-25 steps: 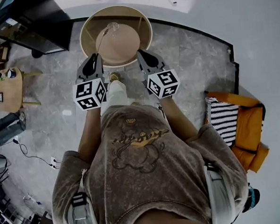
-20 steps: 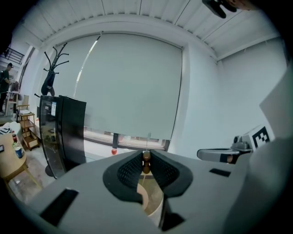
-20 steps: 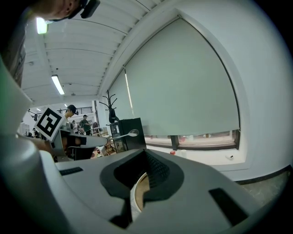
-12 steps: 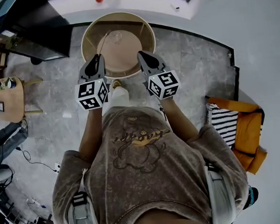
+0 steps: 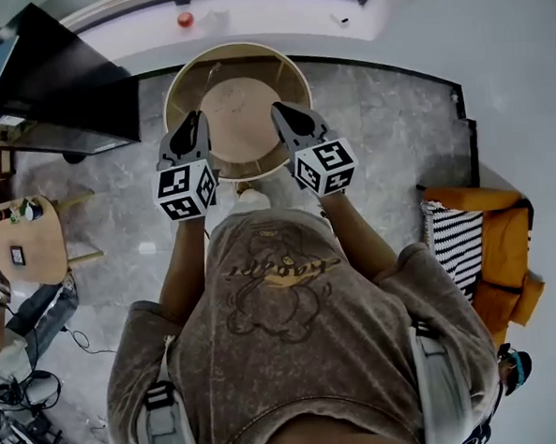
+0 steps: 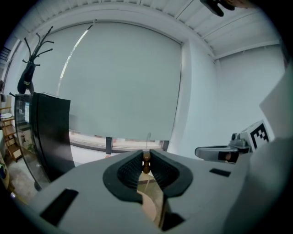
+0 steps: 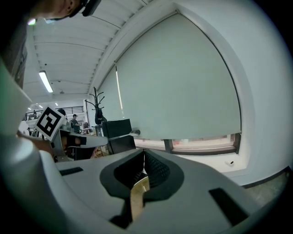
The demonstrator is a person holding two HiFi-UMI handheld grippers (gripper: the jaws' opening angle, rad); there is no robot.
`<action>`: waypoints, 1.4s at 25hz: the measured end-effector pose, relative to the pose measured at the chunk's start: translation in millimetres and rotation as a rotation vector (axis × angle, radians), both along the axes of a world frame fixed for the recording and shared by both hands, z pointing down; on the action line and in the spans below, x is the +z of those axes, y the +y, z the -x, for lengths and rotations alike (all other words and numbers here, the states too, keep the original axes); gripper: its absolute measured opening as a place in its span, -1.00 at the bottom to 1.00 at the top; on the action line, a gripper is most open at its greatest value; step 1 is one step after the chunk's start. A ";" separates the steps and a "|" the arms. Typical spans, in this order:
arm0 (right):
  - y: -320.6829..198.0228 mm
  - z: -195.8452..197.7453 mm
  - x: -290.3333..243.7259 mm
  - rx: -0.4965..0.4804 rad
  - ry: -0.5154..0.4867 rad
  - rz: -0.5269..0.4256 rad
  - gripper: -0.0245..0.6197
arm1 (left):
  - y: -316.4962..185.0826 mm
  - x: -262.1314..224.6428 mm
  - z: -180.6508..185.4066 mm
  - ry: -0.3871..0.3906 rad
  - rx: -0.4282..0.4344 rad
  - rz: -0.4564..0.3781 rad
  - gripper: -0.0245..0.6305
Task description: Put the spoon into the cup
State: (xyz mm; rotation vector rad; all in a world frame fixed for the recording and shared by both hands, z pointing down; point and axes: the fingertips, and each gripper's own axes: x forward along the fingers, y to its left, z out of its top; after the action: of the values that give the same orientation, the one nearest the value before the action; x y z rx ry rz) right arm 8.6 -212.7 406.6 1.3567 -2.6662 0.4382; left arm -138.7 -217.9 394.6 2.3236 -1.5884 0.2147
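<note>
A round table [image 5: 292,65] with a tan rim stands in front of me. On its brown top a clear glass cup [image 5: 230,97] shows only faintly, and a thin spoon [image 5: 210,78] lies to its left. My left gripper [image 5: 195,116] hangs over the table's near left edge, jaws together and level. In the left gripper view a small brown thing [image 6: 146,163] shows in the slit at the tips; I cannot tell what it is. My right gripper [image 5: 279,109] is over the near right edge, shut on nothing. Both are short of the cup and spoon.
A black cabinet [image 5: 49,94] stands at the left by the window wall. A small wooden side table [image 5: 25,239] is further left, an orange seat with a striped cushion [image 5: 453,243] at the right. A red item [image 5: 184,18] sits on the window ledge.
The head view has shifted so the table sits slightly lower and closer. Both grippers have stayed shut and kept their places at its near edge.
</note>
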 end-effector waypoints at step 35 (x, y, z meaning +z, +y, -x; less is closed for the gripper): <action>-111.1 4.7 36.5 -0.027 0.001 0.071 -0.87 | -108.2 28.8 -4.6 -0.035 -0.001 0.041 -0.75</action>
State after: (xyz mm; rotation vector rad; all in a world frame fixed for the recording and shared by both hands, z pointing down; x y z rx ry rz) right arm 3.9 -323.8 443.1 1.2994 -2.6379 0.5234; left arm -134.1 -326.1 423.5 2.3002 -1.5859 0.2871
